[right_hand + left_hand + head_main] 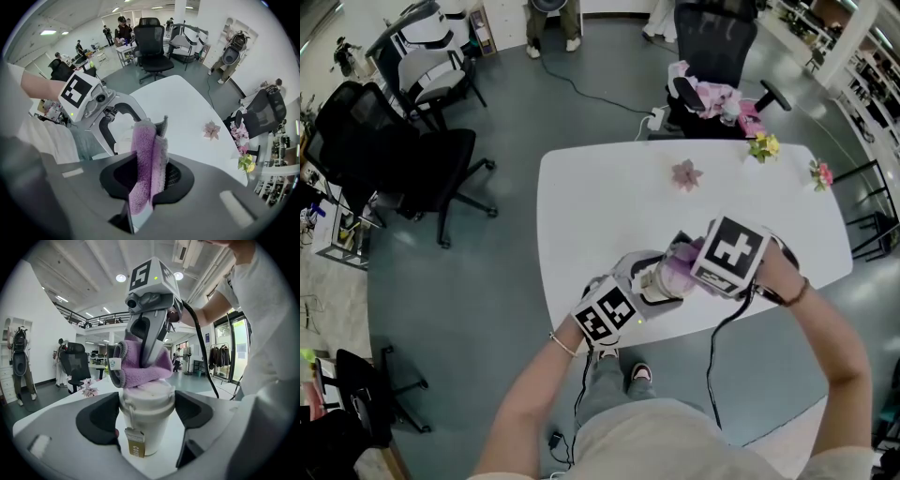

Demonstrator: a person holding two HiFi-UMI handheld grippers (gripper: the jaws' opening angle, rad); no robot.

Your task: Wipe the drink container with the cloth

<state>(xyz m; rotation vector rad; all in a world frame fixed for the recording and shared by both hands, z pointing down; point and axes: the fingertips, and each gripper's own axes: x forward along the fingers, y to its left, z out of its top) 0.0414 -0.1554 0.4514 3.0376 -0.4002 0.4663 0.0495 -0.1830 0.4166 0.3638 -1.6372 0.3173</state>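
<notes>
Your left gripper (145, 416) has its jaws closed against the sides of the white paper drink cup with a white lid (152, 427), one dark pad on each side just under the lid rim. The cup stands upright between them. It sits over the white oval tabletop (609, 197), near the edge closest to you, but the views do not show whether its base touches the surface.

A small brown tag (135, 444) hangs on a string down the front of the cup. Its upright white letters begin "COFF", and the rest cannot be read.

Your right gripper (147, 176) is pinching the fluffy purple cloth with grey edging (143, 159), a folded strip clamped tight between its jaws. Seen from the left gripper view, this gripper (145, 357) comes down from above the cup and the cloth (140, 369) is bunched directly on top of the lid, touching it. A white label (114, 363) sewn to the cloth, on the cup's left side, carries a round teal mark too small to read.

From the head view, both grippers meet over the cup, with the left gripper (652, 281) on its left and the right gripper (684, 267) on its right.

A pink paper flower (685, 173) lies on the tabletop well beyond the cup, on the far side from you.
</notes>
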